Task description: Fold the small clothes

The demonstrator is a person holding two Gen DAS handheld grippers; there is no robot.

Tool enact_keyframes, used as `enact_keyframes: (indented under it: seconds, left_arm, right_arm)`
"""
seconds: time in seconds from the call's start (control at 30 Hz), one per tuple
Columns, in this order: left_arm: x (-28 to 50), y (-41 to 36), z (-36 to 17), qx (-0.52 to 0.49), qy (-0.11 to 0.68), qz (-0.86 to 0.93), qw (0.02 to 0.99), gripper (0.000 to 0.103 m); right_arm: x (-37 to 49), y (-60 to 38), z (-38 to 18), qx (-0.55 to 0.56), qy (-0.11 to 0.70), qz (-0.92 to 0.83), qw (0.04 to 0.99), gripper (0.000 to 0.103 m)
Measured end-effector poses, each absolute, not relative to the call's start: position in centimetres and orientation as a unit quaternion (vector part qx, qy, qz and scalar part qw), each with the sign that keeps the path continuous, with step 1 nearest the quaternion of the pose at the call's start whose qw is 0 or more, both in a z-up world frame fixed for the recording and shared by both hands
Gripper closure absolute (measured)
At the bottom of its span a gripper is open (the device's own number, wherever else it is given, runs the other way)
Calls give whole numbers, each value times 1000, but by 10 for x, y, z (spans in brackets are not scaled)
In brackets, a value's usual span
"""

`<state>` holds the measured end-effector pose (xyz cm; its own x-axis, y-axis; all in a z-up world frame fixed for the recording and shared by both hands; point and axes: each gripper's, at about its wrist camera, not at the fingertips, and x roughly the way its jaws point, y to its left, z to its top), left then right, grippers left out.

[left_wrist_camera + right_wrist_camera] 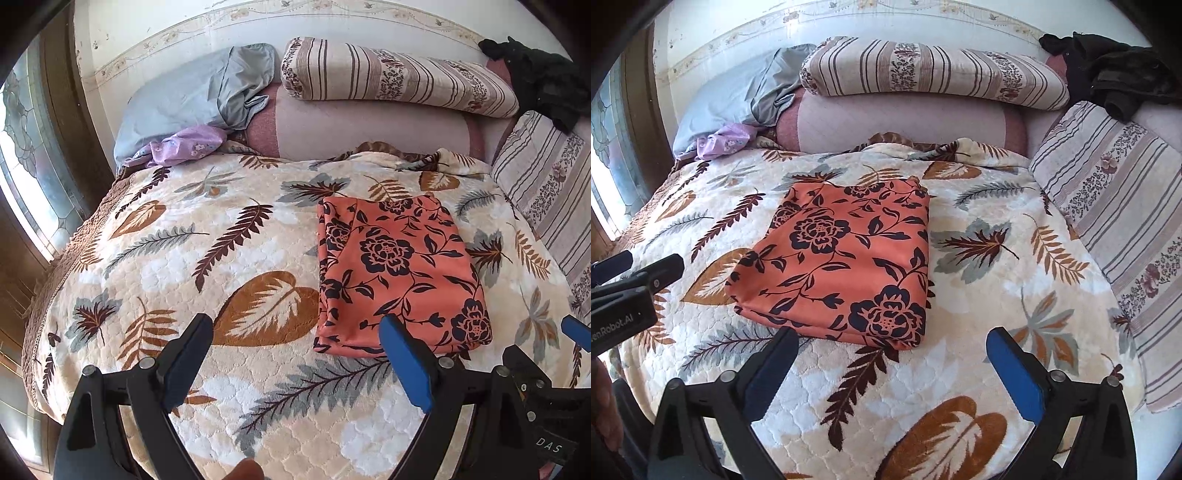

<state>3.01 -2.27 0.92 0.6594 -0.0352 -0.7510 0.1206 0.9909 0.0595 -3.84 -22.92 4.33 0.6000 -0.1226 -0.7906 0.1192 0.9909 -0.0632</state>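
An orange garment with dark flowers (399, 273) lies folded into a neat rectangle on the leaf-patterned bedspread (207, 266). It also shows in the right wrist view (846, 266), near the middle of the bed. My left gripper (297, 332) is open and empty, held above the bedspread just in front of the garment's near left corner. My right gripper (892, 345) is open and empty, held just in front of the garment's near edge. The left gripper's body shows at the left edge of the right wrist view (624, 291).
Striped floral pillows (399, 74) and a pink bolster (369, 125) lie along the headboard wall. A grey-blue cloth (192, 96) and a lilac cloth (184, 146) sit at the back left. A black garment (539, 77) lies back right. A window (26, 155) is left.
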Motion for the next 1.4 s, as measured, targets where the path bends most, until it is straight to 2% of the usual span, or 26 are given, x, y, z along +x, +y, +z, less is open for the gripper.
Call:
enact_keyframes:
  seconds: [1.23, 1.4]
  left_arm:
    - [52, -32, 1, 40, 418, -50, 906, 12]
    - [56, -39, 4, 57, 394, -53, 916, 12]
  right_arm:
    - [-15, -229, 42, -13, 446, -64, 893, 0]
    - [-5, -230, 35, -12, 452, -62, 890, 0]
